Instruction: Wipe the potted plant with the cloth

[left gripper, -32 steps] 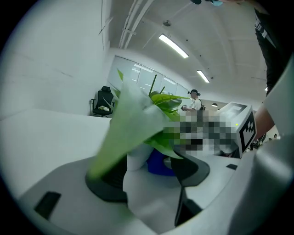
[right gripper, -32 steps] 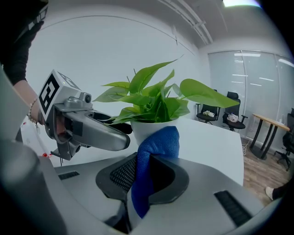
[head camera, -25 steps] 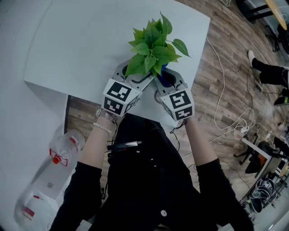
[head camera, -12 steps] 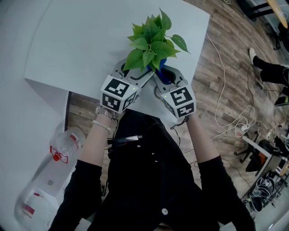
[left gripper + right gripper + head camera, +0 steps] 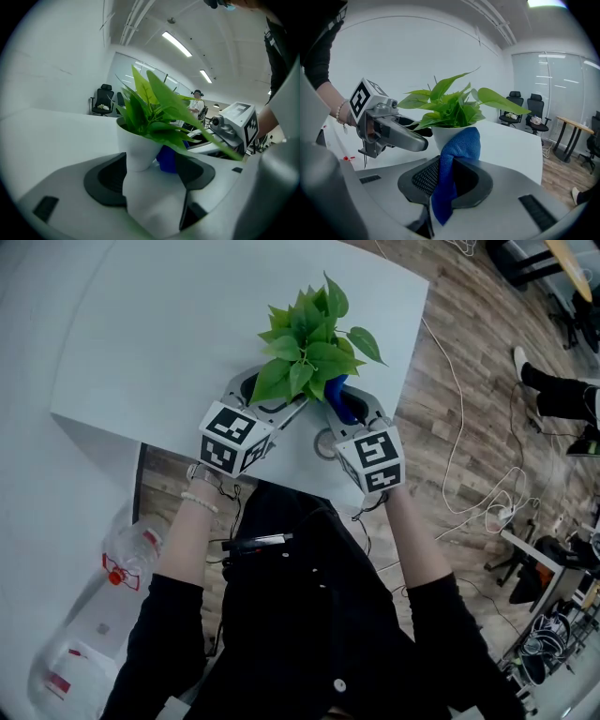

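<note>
We are bracketing the white ceramic pot (image 5: 138,147) of the green leafy plant (image 5: 305,343) with the left gripper (image 5: 267,399), jaws apart on either side of its base, apparently to steady it near the edge of the white table (image 5: 169,334). We are clamping the right gripper (image 5: 452,183) on the blue fabric cloth (image 5: 459,145), presenting its free fold at the pot wall under the leaves. Both forearms are reaching forward and converging on the pot.

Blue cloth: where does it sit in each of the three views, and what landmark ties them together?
Head view: blue cloth above centre, under the leaves.
Left gripper view: blue cloth centre, right of the white pot.
Right gripper view: blue cloth lower centre, between the jaws.
Shared landmark: the leaves.
</note>
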